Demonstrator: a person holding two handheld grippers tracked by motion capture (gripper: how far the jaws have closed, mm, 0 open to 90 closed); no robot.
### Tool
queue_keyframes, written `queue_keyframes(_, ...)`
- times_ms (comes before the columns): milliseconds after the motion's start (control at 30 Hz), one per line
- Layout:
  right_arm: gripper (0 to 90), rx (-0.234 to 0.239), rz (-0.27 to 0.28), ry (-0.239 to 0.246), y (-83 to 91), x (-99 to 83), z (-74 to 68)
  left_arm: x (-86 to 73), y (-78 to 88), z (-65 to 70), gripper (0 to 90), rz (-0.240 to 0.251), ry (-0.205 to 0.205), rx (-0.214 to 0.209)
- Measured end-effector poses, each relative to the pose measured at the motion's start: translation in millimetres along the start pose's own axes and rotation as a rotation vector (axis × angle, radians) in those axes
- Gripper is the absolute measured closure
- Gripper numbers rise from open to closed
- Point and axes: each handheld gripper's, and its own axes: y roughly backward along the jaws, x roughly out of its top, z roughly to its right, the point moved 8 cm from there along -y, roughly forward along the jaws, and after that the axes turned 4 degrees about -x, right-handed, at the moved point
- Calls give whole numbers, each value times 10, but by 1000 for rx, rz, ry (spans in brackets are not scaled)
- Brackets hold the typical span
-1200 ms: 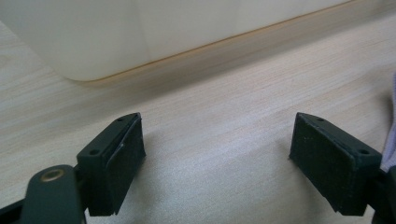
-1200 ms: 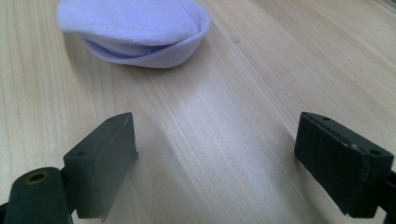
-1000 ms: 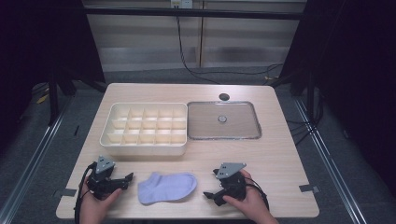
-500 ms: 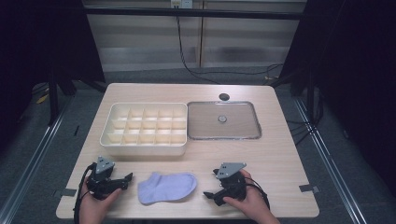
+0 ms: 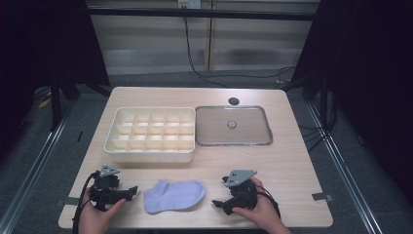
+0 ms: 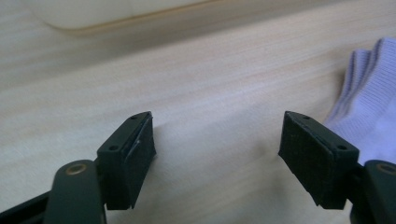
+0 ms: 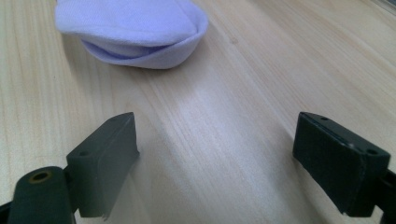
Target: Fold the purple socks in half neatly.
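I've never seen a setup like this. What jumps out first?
A pale lilac sock lies flat at the table's near edge, between two hand-held grippers, left and right, both with jaws open. Behind it sit a cream divided box and, beside that on the right, a clear lid.

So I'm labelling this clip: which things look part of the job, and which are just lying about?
Likely in play:
sock, between the open left gripper and open right gripper
divided box

Just there:
lid
table hole
tape marks
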Motion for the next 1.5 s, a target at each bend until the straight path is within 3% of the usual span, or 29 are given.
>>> queue_keyframes(233,138,3,3,-3,-1,3,2,2,40,84,302,-53,26,-27)
queue_keyframes(467,150,3,5,-8,2,5,7,12,91,157,311,-75,37,-45)
queue_keyframes(767,273,28,34,-21,45,49,9,13,115,284,335,-118,33,-95)
queue_keyframes(867,325,47,48,-16,49,85,-37,20,130,345,344,-131,40,-133)
queue_keyframes(1133,474,99,27,26,-20,114,-185,45,143,402,375,-137,42,-160)
queue_keyframes(1300,528,105,31,29,-47,142,-211,41,117,416,382,-142,52,-165)
queue_keyframes(1500,702,98,30,49,-60,157,-216,71,76,446,405,-139,57,-185)
